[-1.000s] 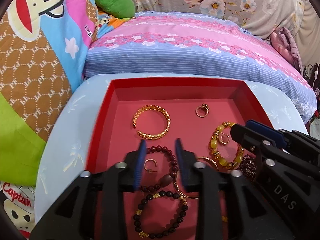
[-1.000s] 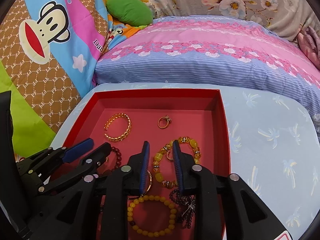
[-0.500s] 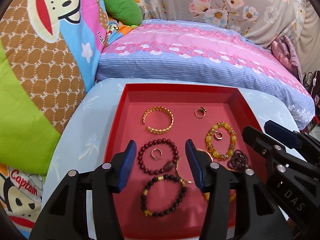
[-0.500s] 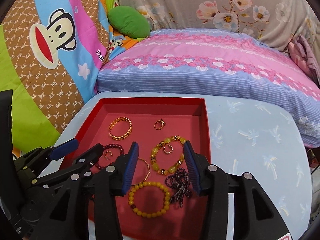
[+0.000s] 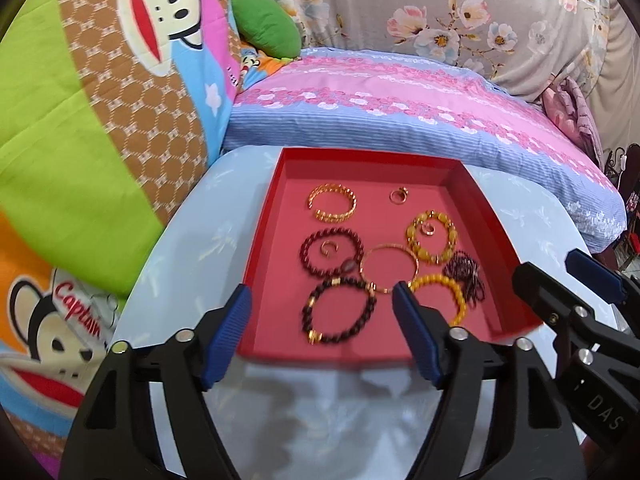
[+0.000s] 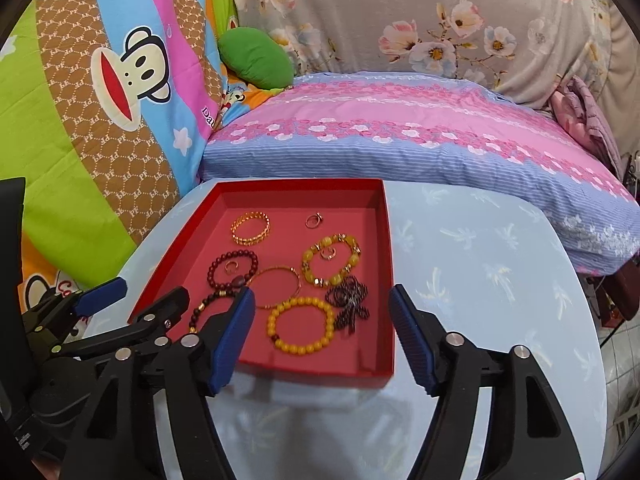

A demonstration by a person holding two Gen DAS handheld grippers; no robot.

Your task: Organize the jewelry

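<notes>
Both grippers, left [image 5: 322,314] and right [image 6: 322,314], jaws opening and empty, hover before the red tray [image 5: 260,264] of bracelets [image 5: 340,310] lying just ahead; judged best kept clear of the rim

Left gripper [image 5: 322,330] tilted downward, blue-padded jaws opening, nothing between pads. Right gripper [image 6: 322,330] alongside, same downward tilt, jaws likewise opening and empty. Each tool visible at edge of other's wrist view: right one at far right, left one at far left. Black arms, silver pivot bolts.
</notes>
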